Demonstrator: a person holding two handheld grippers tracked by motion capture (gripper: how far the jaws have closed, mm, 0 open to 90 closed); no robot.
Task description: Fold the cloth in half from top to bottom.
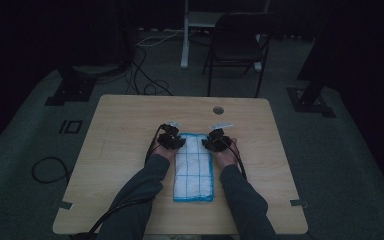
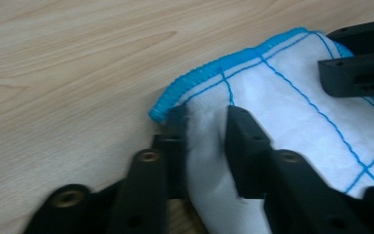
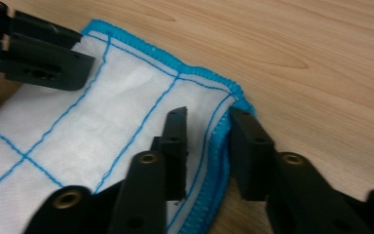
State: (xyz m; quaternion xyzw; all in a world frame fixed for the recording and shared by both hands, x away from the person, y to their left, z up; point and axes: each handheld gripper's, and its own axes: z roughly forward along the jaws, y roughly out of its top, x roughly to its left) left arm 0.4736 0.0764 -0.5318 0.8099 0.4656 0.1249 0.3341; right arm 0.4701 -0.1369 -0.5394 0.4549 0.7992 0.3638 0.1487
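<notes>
Both grippers, the left gripper (image 2: 207, 134) and the right gripper (image 3: 207, 134), pinch the far corners of the folded cloth (image 1: 194, 167) lying on the table (image 1: 125, 125), probably to lift it evenly.

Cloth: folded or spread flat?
Folded. The cloth lies as a narrow strip on the table, and the right claw straddles a doubled, stitched edge with layers stacked.
</notes>
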